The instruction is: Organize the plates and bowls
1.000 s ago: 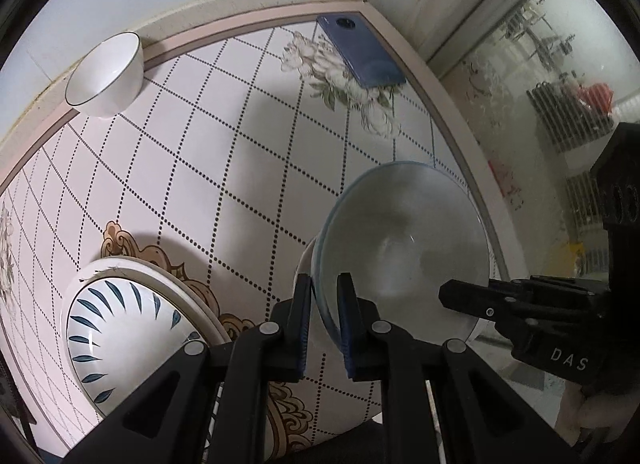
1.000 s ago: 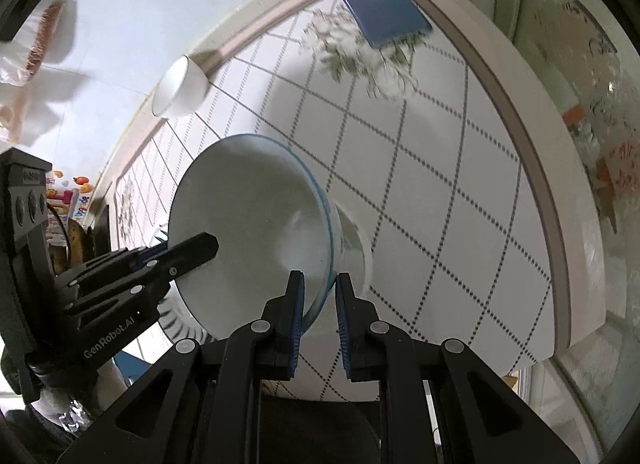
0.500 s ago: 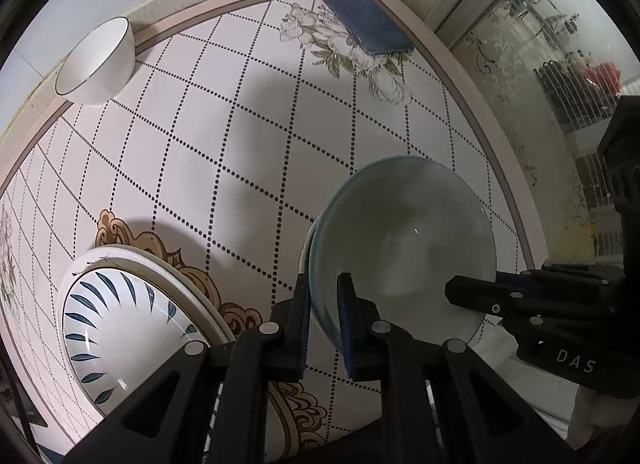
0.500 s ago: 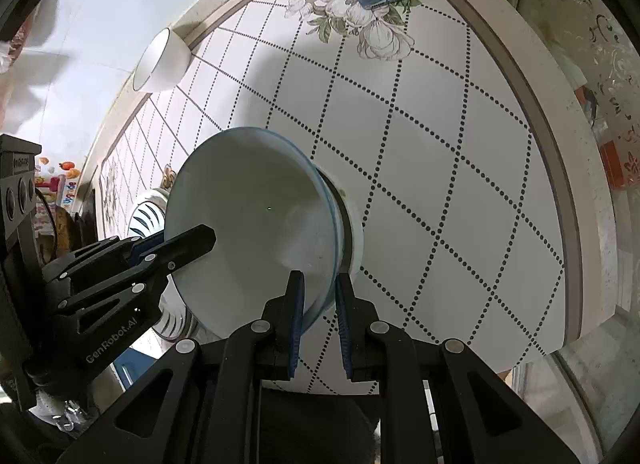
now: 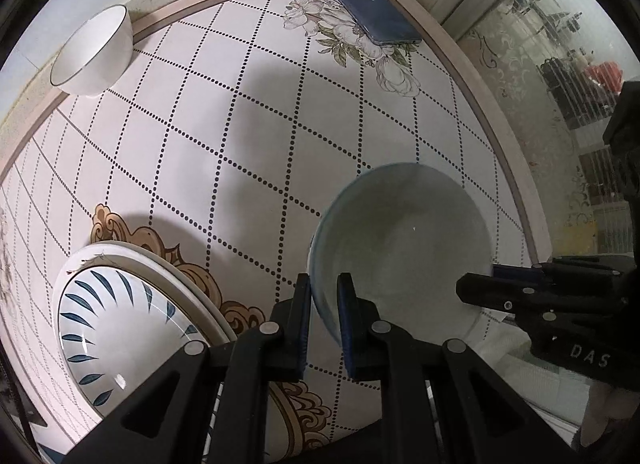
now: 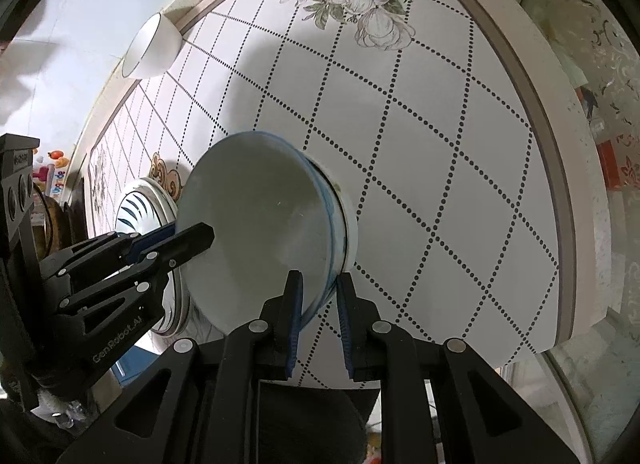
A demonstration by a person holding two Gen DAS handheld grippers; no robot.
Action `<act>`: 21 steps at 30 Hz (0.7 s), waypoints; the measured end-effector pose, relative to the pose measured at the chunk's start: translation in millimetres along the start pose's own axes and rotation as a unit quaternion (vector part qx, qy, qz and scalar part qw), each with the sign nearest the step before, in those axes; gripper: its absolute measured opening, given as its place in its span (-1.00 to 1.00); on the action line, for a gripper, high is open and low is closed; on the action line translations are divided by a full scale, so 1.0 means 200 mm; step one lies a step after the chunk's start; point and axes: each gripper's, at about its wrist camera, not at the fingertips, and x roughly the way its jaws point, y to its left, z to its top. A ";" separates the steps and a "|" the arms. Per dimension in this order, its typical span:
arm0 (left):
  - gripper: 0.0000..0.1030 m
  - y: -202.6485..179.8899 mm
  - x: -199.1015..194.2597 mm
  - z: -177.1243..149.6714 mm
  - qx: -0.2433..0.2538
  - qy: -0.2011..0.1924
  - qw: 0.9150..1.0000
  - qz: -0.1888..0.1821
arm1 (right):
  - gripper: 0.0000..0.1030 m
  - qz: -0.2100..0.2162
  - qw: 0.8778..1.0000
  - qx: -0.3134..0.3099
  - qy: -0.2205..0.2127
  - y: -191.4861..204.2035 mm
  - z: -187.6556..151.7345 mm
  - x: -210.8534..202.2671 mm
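A large pale bowl with a blue rim (image 5: 404, 248) is held above the tiled table by both grippers. My left gripper (image 5: 323, 304) is shut on its near rim. My right gripper (image 6: 318, 300) is shut on the opposite rim; it also shows in the left wrist view (image 5: 480, 284). The bowl also shows in the right wrist view (image 6: 260, 232). A white plate with blue leaf marks (image 5: 132, 328) lies at the lower left, stacked on another plate. A small white bowl (image 5: 92, 54) stands at the far left edge.
A dark blue phone (image 5: 372, 10) lies at the table's far corner on a flower pattern. The table edge (image 5: 516, 184) runs along the right, with patterned glass beyond. A wall stands behind the small bowl.
Both grippers have lifted the large bowl higher above the table. The table and other dishes look farther away. Both grips stay the same.
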 end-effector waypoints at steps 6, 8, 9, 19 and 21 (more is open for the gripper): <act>-0.76 0.11 -0.21 0.04 -0.016 -0.024 0.999 -0.022 | -0.62 -0.009 1.000 -0.003 0.011 0.01 0.06 -0.10; -0.75 0.21 -0.33 0.09 -0.034 -0.053 0.998 -0.025 | -0.62 -0.008 1.000 -0.008 -0.013 0.05 0.12 -0.22; -0.66 0.27 -0.38 0.12 -0.047 -0.065 0.997 -0.023 | -0.59 0.000 1.000 -0.013 -0.027 0.08 0.17 -0.27; -0.39 1.24 -0.39 0.56 -0.282 -0.120 0.952 -0.028 | 0.08 0.113 0.989 -0.056 -0.083 0.64 0.99 -0.13; -0.39 1.40 -0.31 0.64 -0.316 -0.099 0.942 -0.048 | 0.08 0.123 0.988 -0.056 -0.074 0.74 1.14 -0.01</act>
